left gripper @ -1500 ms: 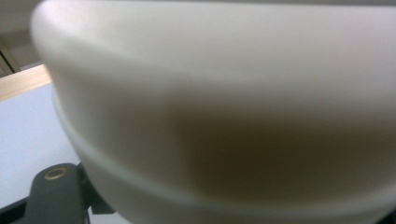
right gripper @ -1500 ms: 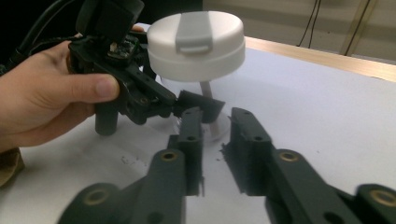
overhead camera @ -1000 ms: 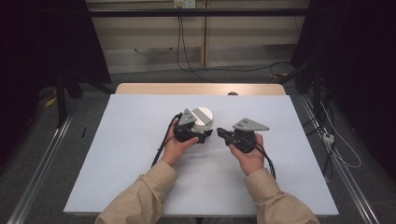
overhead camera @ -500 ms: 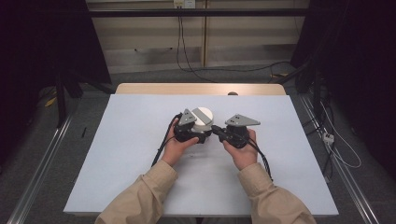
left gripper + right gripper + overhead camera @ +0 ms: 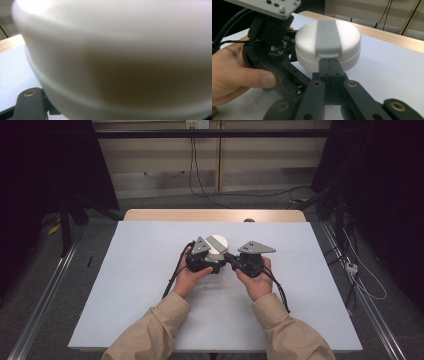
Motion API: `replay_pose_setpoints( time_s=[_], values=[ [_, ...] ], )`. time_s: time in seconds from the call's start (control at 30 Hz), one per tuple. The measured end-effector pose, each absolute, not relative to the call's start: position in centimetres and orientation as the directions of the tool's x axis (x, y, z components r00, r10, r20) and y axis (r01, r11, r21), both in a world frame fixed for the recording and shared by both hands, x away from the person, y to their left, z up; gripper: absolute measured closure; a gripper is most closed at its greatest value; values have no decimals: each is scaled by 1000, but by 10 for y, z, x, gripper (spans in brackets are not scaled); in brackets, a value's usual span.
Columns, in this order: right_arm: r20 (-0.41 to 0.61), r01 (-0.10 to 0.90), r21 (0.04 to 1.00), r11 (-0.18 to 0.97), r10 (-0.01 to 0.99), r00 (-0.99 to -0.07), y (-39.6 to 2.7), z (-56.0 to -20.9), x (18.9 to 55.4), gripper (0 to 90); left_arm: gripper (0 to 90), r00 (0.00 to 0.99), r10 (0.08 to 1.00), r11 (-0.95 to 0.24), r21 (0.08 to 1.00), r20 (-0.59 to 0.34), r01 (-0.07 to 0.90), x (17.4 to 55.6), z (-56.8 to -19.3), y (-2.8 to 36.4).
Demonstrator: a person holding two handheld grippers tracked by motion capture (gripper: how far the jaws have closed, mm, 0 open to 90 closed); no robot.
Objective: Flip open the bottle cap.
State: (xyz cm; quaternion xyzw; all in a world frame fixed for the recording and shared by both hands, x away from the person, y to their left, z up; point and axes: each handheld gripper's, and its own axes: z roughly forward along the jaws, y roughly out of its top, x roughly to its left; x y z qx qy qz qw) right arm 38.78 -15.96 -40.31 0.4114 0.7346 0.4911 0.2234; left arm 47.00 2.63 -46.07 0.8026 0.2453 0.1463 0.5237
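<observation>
- Black jaws of the right gripper were pressed flat together, nothing between them, their joined tip set against the front lip of the grey tab that ran across the lid of the round white container.
- From the high view the right gripper came at the container from about 4 o'clock, while the left gripper sat at roughly 7 o'clock of it.
- Close against the left gripper's camera the container's white wall was a blur; I judged those jaws clenched on the container's side, steadying it, with one dark jaw visible at the lower left.
- The container stood near the middle of the pale blue table, a little toward 12 o'clock from the person's hands.
- To my eye the step was prising the tab up to open the lid. Doing it well meant keeping the closed tip hooked just under the tab's lip, levering upward gently rather than pushing toward 12 o'clock, and keeping the left hand's hold firm so the container would not skid or tip.
</observation>
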Motion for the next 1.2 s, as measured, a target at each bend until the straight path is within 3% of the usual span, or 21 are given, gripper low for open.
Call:
replay_pose_setpoints(
  time_s=[1.2],
  values=[
    [39,336,923,189,821,-569,-149,-372,406,900,186,836,548,-329,913,-24,242,470,-461,26]
  ],
)
